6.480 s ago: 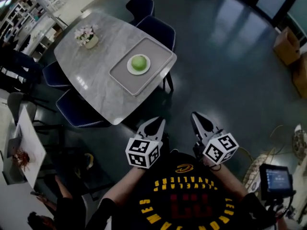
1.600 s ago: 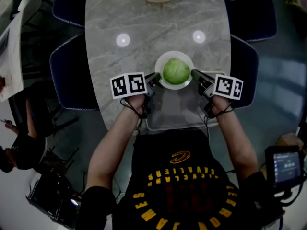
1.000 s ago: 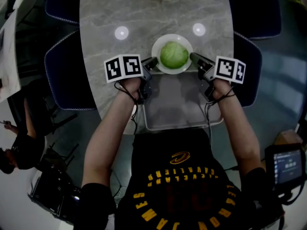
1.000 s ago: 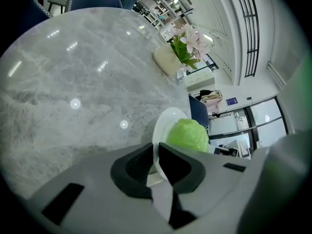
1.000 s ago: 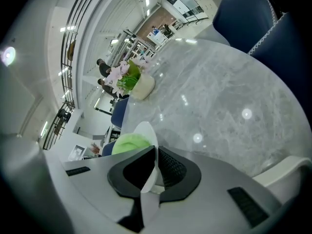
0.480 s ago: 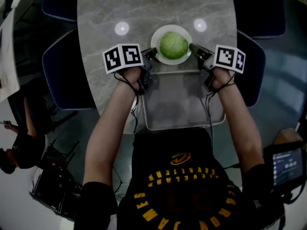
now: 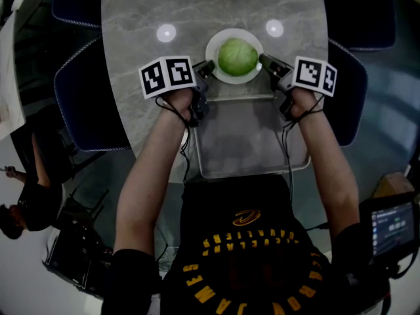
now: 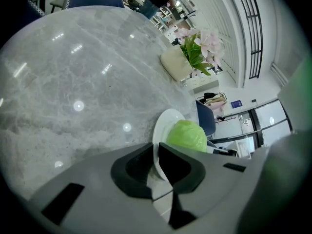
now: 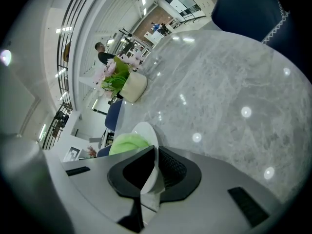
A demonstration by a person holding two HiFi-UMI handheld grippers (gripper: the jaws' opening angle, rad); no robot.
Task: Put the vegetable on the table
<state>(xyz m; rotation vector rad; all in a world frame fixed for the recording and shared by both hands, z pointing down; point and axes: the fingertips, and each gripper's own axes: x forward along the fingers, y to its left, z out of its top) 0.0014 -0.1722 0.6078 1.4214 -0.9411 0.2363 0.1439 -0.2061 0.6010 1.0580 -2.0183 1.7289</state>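
A green cabbage lies on a white plate, just past the far edge of the grey tray and over the marble table. My left gripper is shut on the plate's left rim and my right gripper on its right rim. In the left gripper view the plate edge runs between the closed jaws of the gripper, with the cabbage behind. The right gripper view shows the same grip on the plate beside the cabbage. I cannot tell whether the plate touches the table.
A pot of pink flowers stands farther along the table, also in the right gripper view as the flower pot. Dark blue chairs flank the table on both sides. A person sits at the lower left, and a small screen is at the lower right.
The plate with the cabbage has been carried away from me, off the tray and out over the marble, held by both grippers. Much earlier the grippers were empty, far from the table.
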